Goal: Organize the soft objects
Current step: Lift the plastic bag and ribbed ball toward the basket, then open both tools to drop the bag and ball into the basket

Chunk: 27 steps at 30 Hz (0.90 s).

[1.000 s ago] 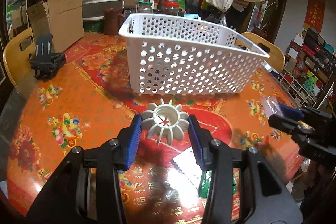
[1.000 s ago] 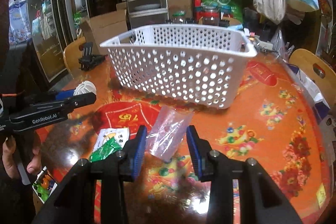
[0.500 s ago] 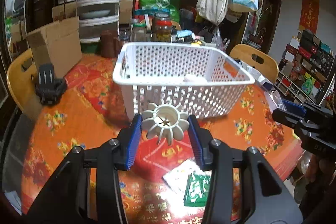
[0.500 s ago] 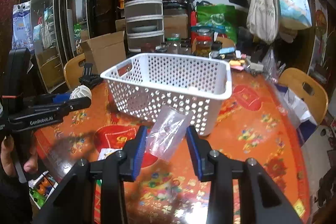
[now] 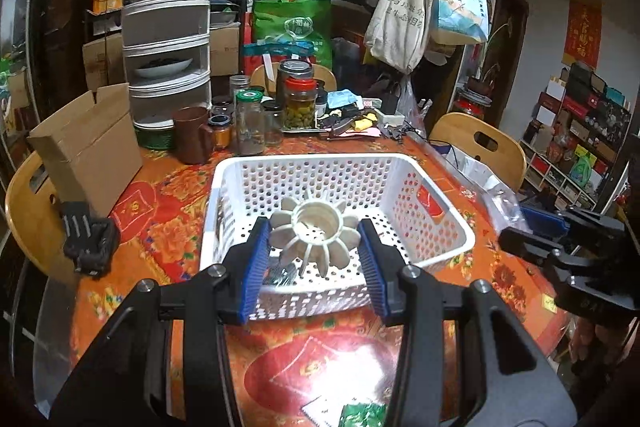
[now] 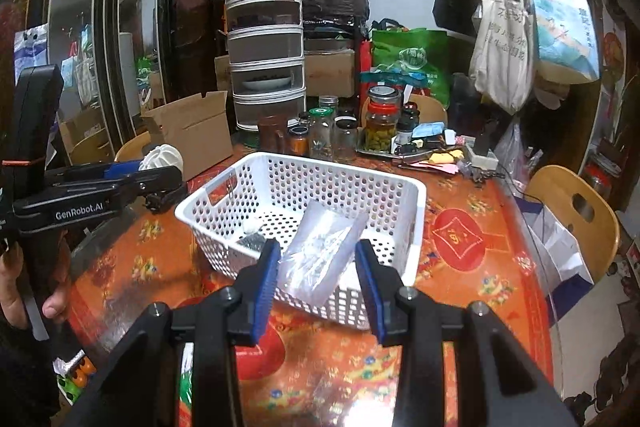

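- Cardboard box (image 5: 86, 151) at far left of the table (image 5: 168, 227).
- Glass jars (image 5: 276, 107) at far middle.
- Tote bags (image 5: 404, 23) hanging behind, right.

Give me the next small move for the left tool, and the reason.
Probably lower it a little, then open. The left tool grips the white ribbed piece above the basket interior, so releasing there should drop it inside.

Red-orange patterned counter (image 5: 168, 227) carries white perforated basket (image 5: 444, 227), cardboard box (image 5: 86, 151), brown mug (image 5: 192, 141), glass jars (image 5: 250, 123), green packet (image 5: 362, 415).
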Available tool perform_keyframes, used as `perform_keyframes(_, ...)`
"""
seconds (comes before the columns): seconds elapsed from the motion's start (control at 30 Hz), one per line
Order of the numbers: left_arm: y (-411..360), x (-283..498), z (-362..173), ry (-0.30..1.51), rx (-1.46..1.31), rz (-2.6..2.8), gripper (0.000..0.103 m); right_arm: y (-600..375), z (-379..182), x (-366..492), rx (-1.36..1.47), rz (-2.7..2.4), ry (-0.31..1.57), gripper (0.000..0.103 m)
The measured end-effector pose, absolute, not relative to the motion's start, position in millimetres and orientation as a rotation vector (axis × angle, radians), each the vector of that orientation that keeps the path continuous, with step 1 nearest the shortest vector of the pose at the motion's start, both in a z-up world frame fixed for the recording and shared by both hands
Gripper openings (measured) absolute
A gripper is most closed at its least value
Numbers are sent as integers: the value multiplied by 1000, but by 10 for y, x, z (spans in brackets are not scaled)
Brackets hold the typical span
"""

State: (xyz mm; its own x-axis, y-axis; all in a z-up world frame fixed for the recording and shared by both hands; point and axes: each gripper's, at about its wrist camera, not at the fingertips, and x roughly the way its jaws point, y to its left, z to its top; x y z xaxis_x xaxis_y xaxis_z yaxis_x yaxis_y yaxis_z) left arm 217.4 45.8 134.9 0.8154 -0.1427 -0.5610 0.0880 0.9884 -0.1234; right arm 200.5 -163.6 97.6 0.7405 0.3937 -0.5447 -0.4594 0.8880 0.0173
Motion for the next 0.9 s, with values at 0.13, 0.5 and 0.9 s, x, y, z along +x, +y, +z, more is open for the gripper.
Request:
perform_keyframes(0.13, 418, 2515, 1390, 643, -93, -111, 41, -1563, 1018, 2338, -113, 475, 600, 38)
perform_keyframes(0.5, 423, 3527, 866, 823, -89, -50, 41, -1291, 442, 3326, -162, 445, 806, 38)
perform_keyframes(0.9, 480, 4025, 144, 985, -86, 9, 41, -1135, -24, 3729, -232, 378, 939, 38)
